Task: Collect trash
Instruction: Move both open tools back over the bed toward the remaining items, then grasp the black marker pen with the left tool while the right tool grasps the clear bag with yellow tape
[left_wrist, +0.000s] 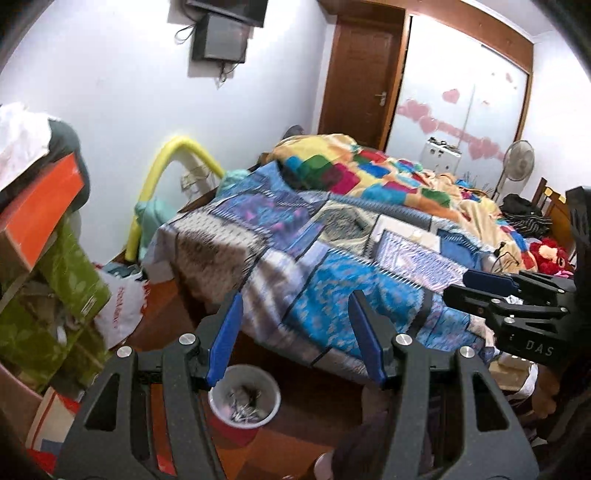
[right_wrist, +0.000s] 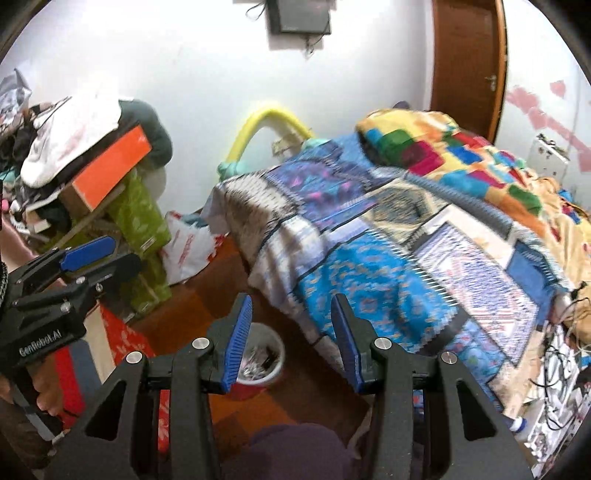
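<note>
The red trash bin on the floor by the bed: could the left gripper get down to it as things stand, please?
Probably yes: the left gripper is open and empty, and the red trash bin sits open-topped on the floor just below it, with nothing between.

Patchwork-quilted bed (left_wrist: 332, 236), brown door (left_wrist: 360, 74), standing fan (left_wrist: 519, 160), orange box (right_wrist: 110, 171)

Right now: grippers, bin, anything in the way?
Left gripper and right gripper open, empty. Trash bin on floor by bed, part full. Nothing blocking.
</note>
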